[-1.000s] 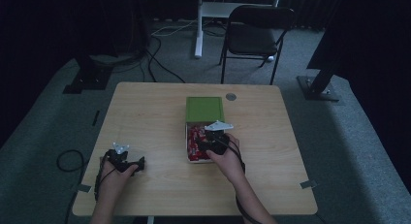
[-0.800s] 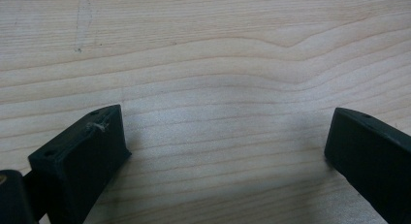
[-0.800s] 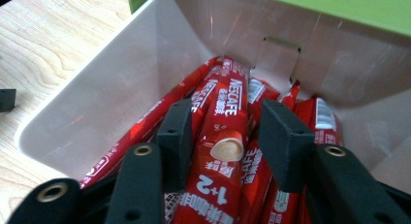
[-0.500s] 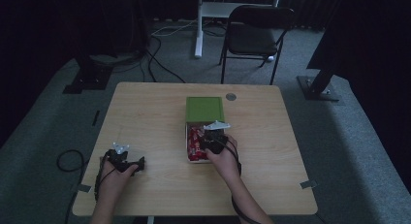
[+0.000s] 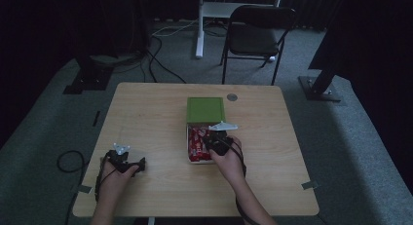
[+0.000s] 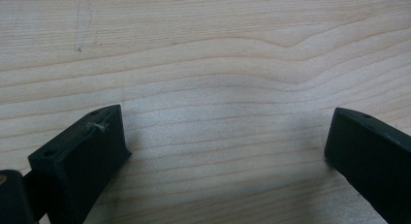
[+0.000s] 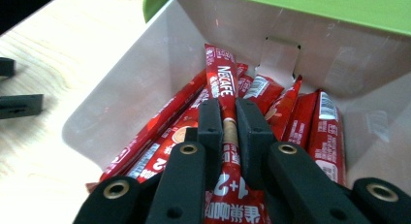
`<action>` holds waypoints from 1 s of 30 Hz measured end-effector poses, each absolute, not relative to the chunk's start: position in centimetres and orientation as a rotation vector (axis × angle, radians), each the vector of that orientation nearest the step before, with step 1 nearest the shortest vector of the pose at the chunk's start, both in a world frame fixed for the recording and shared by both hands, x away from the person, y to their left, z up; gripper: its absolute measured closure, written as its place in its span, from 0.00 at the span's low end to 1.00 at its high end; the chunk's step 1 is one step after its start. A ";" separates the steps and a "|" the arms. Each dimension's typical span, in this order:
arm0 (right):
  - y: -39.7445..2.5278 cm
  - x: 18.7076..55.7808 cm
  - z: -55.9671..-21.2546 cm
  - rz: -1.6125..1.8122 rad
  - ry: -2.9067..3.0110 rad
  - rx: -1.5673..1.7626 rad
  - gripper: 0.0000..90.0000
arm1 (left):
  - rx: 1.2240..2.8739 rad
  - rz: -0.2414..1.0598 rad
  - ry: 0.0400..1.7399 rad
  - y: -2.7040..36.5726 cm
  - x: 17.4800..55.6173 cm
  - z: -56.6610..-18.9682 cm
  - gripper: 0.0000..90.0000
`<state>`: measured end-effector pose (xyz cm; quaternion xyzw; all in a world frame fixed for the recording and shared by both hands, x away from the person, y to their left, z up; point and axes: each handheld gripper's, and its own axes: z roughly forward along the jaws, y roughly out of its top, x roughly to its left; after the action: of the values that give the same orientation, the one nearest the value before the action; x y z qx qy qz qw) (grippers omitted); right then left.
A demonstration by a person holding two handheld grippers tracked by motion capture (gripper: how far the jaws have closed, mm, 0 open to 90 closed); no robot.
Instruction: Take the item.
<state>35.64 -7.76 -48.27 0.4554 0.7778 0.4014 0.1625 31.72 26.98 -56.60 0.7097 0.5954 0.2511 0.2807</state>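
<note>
Your right hand [image 5: 229, 154] reaches forward over the near end of the white box [image 5: 187, 146], with the right gripper [image 7: 229, 118] dipped into it. The jaws stand almost together, pinched on a red Nescafé stick [image 7: 222, 86] that runs straight ahead from between them and lies on top of the other red sachets [image 7: 295, 115] in the box. Beyond the jaw tips sits the box's green lid [image 7: 310, 3], propped behind the far wall.

Your left hand [image 5: 116, 174] rests low near the table's front corner, well apart from the box. The left gripper [image 6: 228, 136] has its jaws spread wide over bare wooden table [image 6: 208, 64], gripping nothing.

From the high view the right gripper [image 5: 217, 137] covers much of the box, and the sachets read as a red smear; which stick is pinched seems impossible to tell there. The right gripper view settles it and shows the printing, though the stick's near end is cut off below.
</note>
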 end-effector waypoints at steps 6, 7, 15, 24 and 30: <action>-8.6 35.0 -47.5 1.178 2.217 1.267 0.91 | 1.902 0.673 1.596 27.0 31.7 -56.6 0.02; -8.7 34.9 -47.4 1.189 2.219 1.270 0.91 | 1.902 0.673 1.596 27.0 31.7 -56.6 0.02; -9.5 34.0 -46.7 1.259 2.240 1.264 0.91 | 1.900 0.672 1.597 27.0 31.7 -56.6 0.02; -10.2 33.3 -45.7 1.317 2.224 1.256 0.91 | 1.907 0.671 1.596 27.0 31.7 -56.6 0.02; -10.5 32.8 -44.7 1.361 2.224 1.240 0.91 | 1.906 0.671 1.596 27.0 31.7 -56.6 0.02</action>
<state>32.78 -10.54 -44.67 0.4261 0.7641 0.4674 0.1268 31.71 26.99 -56.58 0.7107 0.5951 0.2503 0.2796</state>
